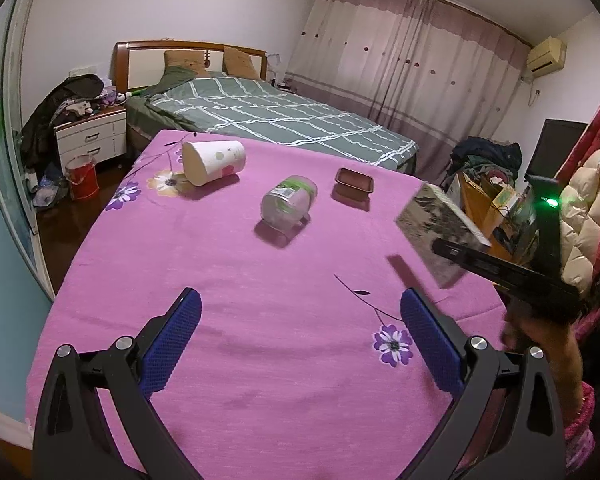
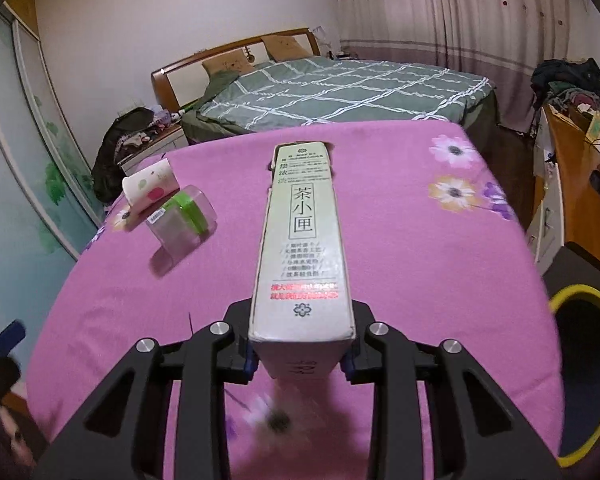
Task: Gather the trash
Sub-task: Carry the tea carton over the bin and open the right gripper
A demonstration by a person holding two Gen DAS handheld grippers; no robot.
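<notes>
the right gripper has its jaws clamped on the near end of a long tea box, blue pads pressed against the two narrow sides, and the box is up off the pink floral cloth, sticking straight out ahead of the fingers; from the left wrist view the same tea box hangs tilted in the air at the right edge of the table. the left gripper sits low over the cloth with its blue pads spread wide and nothing between them. it looks like printed cardboard, likely empty or near it, so light and fairly stiff along its length but soft across the broad faces; a hard squeeze could dent it. held at one end, the long body acts as a lever and might droop or twist in the pads if swung fast, so a grip nearer the middle would be steadier, though this one seems enough for a short carry. a dark bin with a yellow rim shows low on the right, just off the table, probably where the box is meant to go. still lying on the cloth are a tipped paper cup, a clear jar with a green lid on its side, and a small brown tray
</notes>
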